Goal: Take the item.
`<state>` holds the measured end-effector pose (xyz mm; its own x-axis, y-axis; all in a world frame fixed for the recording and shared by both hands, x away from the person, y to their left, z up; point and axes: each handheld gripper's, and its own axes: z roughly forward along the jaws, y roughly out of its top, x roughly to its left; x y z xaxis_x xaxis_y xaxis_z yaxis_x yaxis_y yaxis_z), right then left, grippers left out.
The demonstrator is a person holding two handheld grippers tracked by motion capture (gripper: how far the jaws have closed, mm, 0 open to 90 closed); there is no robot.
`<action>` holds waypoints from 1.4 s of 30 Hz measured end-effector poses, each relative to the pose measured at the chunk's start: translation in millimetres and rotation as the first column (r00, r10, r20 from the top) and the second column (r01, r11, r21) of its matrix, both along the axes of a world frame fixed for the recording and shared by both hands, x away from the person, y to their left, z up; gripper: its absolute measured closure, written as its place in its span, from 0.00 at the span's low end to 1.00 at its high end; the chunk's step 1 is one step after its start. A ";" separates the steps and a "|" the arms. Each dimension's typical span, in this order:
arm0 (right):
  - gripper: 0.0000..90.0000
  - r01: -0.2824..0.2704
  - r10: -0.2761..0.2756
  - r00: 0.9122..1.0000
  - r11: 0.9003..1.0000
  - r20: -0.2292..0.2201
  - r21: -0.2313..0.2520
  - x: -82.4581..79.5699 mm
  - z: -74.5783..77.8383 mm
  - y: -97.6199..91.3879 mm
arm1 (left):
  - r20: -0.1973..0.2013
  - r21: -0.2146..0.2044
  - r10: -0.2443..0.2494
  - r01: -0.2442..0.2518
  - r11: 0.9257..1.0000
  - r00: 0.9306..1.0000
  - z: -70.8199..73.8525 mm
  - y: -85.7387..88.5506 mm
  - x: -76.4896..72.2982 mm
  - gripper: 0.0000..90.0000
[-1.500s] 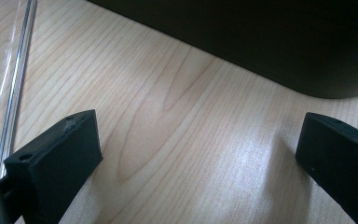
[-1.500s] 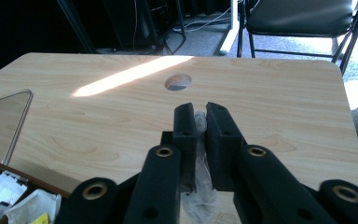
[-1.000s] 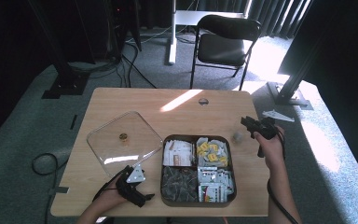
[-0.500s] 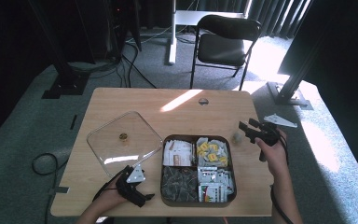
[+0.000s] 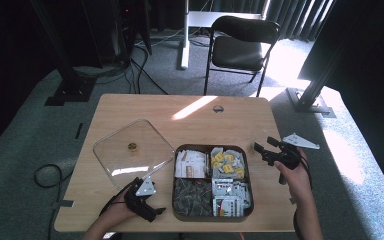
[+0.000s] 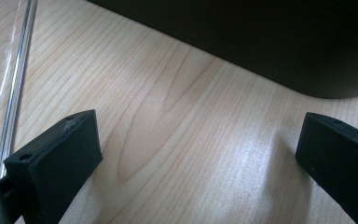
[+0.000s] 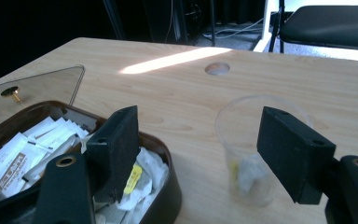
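Right tool (image 7: pixel 196 154) opening, cup (image 7: pixel 256 149) seemingly unheld.

The packets (image 7: pixel 14 156) in the tray carry brown print too blurred to read

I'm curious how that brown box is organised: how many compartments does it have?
4. In the brown tray: far left holds white sachets, far right yellow-and-white packets, near left dark grey tea bags, near right white-and-green packets. None seems hidden.
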<state>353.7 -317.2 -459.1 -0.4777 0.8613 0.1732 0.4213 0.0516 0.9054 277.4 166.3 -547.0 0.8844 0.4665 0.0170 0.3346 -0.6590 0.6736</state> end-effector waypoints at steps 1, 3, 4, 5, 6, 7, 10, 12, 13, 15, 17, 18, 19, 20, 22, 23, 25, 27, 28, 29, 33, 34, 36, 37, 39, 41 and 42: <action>0.32 0.004 -0.004 1.000 1.000 -0.006 -0.005 -1.8 -2.3 0.6 | 0.001 0.000 -0.001 0.001 1.000 1.000 -0.1 0.0 0.0 0.00; 0.30 0.001 -0.001 1.000 1.000 -0.010 -0.006 -4.5 -6.4 1.5 | 0.000 -0.001 0.000 0.000 1.000 1.000 -0.1 0.0 0.0 0.00; 0.30 -0.003 0.003 1.000 1.000 -0.013 -0.003 -5.6 -7.8 1.9 | 0.001 0.000 -0.001 0.001 1.000 1.000 -0.1 0.0 0.0 0.00; 0.29 -0.005 0.005 1.000 1.000 -0.016 -0.003 -7.1 -10.0 2.4 | 0.001 0.000 -0.001 0.001 1.000 1.000 -0.1 0.0 0.0 0.00; 0.29 -0.007 0.007 1.000 1.000 -0.021 -0.005 -8.7 -12.0 2.8 | 0.002 -0.001 0.000 0.000 1.000 1.000 -0.2 0.0 0.0 0.00; 0.29 -0.012 0.012 1.000 1.000 -0.022 -0.004 -10.5 -14.6 3.0 | 0.002 -0.001 0.000 0.000 1.000 1.000 -0.1 0.0 0.0 0.00; 0.29 -0.009 0.009 1.000 1.000 -0.026 0.002 -13.1 -18.1 2.8 | 0.001 -0.001 0.000 0.000 1.000 1.000 -0.1 0.0 0.0 0.00; 0.28 -0.008 0.008 0.999 1.000 -0.034 0.006 -16.9 -24.8 1.1 | 0.001 -0.004 0.002 -0.002 1.000 1.000 -0.3 -0.2 -0.1 0.00; 0.28 -0.010 0.010 0.999 1.000 -0.039 0.005 -17.8 -27.0 0.6 | 0.001 -0.004 0.002 -0.002 1.000 1.000 -0.3 -0.2 -0.1 0.00; 0.28 -0.010 0.010 0.999 1.000 -0.044 -0.010 -19.9 -31.3 -0.2 | 0.001 -0.003 0.001 -0.001 1.000 1.000 -0.2 -0.1 0.0 0.00; 0.28 -0.015 0.014 0.998 1.000 -0.056 -0.023 -21.8 -35.6 -0.7 | 0.001 -0.003 0.001 -0.001 1.000 1.000 -0.2 -0.1 0.0 0.00; 0.27 -0.018 0.016 0.998 0.999 -0.061 -0.032 -22.7 -37.9 -0.8 | 0.001 -0.002 0.001 -0.001 1.000 1.000 -0.2 -0.1 0.0 0.00; 0.27 -0.018 0.016 0.998 0.999 -0.065 -0.037 -23.4 -39.5 -0.9 | 0.001 -0.002 0.000 0.000 1.000 1.000 -0.2 -0.1 0.0 0.00; 0.27 -0.020 0.017 0.997 0.999 -0.073 -0.040 -24.5 -42.3 -1.2 | 0.001 -0.001 0.000 0.000 1.000 1.000 -0.2 0.0 0.0 0.00; 0.27 -0.021 0.017 0.997 0.999 -0.081 -0.046 -25.9 -46.1 -1.7 | 0.001 -0.001 0.000 0.000 1.000 1.000 -0.2 -0.1 0.0 0.00; 0.27 -0.020 0.016 0.996 0.999 -0.086 -0.048 -26.9 -48.7 -1.9 | 0.001 -0.002 0.001 -0.001 1.000 1.000 -0.2 -0.1 0.0 0.00; 0.27 -0.019 0.014 0.996 0.998 -0.093 -0.052 -27.9 -52.6 -2.3 | 0.001 -0.002 0.001 -0.001 1.000 1.000 -0.2 -0.1 0.0 0.00; 0.27 -0.024 0.017 0.995 0.998 -0.103 -0.066 -29.3 -56.9 -2.5 | 0.001 -0.002 0.000 0.000 1.000 1.000 -0.2 -0.1 0.0 0.00; 0.26 -0.023 0.015 0.994 0.997 -0.105 -0.071 -29.8 -58.1 -2.5 | 0.001 -0.002 0.001 -0.001 1.000 1.000 -0.2 -0.1 0.0 0.00; 0.26 -0.024 0.015 0.994 0.997 -0.107 -0.080 -30.5 -60.0 -3.0 | 0.001 -0.002 0.000 0.000 1.000 1.000 -0.2 -0.1 0.0 0.00; 0.25 -0.025 0.014 0.993 0.996 -0.116 -0.090 -33.5 -64.7 -5.0 | 0.001 -0.001 0.000 0.000 1.000 1.000 -0.2 -0.1 0.0 0.00; 0.25 -0.027 0.016 0.993 0.995 -0.119 -0.092 -34.2 -65.7 -5.4 | 0.001 -0.001 0.000 0.000 1.000 1.000 -0.2 -0.1 0.0 0.00; 0.23 -0.035 0.023 0.993 0.994 -0.118 -0.103 -35.8 -67.9 -5.9 | 0.001 -0.001 0.000 0.000 1.000 1.000 -0.2 0.0 0.0 0.00; 0.23 -0.037 0.024 0.992 0.993 -0.121 -0.110 -36.5 -69.0 -6.4 | 0.001 -0.001 0.000 0.000 1.000 1.000 -0.2 -0.1 0.0 0.00; 0.23 -0.033 0.019 0.992 0.992 -0.122 -0.119 -38.2 -71.0 -7.2 | 0.001 -0.001 0.000 0.000 1.000 1.000 -0.2 -0.1 0.0 0.00; 0.23 -0.036 0.020 0.991 0.992 -0.129 -0.123 -39.9 -72.4 -7.9 | 0.001 -0.001 0.000 0.000 1.000 1.000 -0.2 0.0 0.0 0.00; 0.23 -0.042 0.025 0.991 0.991 -0.133 -0.124 -40.6 -73.3 -8.0 | 0.001 -0.001 0.000 0.000 1.000 1.000 -0.2 0.0 0.0 0.00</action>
